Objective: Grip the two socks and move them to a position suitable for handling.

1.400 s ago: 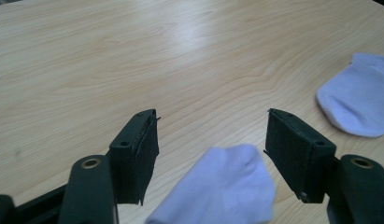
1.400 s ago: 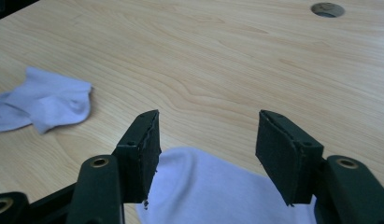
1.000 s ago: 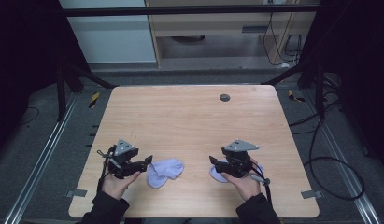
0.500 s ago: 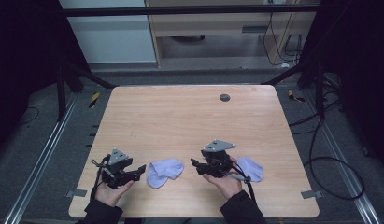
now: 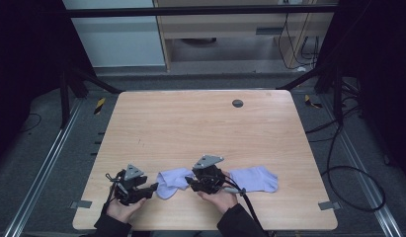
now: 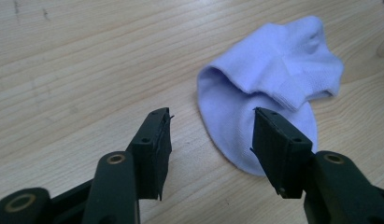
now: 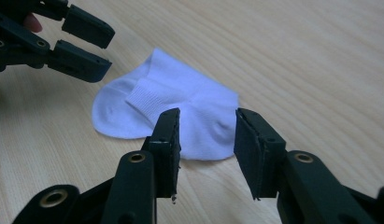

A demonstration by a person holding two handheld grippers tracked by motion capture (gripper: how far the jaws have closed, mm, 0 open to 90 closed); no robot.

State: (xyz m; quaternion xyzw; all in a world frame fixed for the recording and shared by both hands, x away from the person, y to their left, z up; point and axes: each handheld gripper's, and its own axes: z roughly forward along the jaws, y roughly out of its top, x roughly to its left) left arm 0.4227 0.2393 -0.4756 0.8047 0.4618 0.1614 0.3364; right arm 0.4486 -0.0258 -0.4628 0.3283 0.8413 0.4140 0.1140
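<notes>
My jaws stand apart and grip nothing on both the left gripper [image 5: 152, 187] and the right gripper [image 5: 189, 181], which flank the folded sock [image 5: 172, 179] lying low and left of centre in the high view. To pick it up cleanly, I judge I should close on its thick folded cuff, not the thin toe. A second sock [image 5: 255, 178] lies flat toward the lower right of the wooden table [image 5: 200, 123], behind my right hand [image 5: 219, 197].

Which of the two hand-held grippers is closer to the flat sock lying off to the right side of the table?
The right. The right gripper sits just left of that flat sock, its hand close beside it. The left gripper is farther left, beyond the crumpled sock, jaws open.
</notes>
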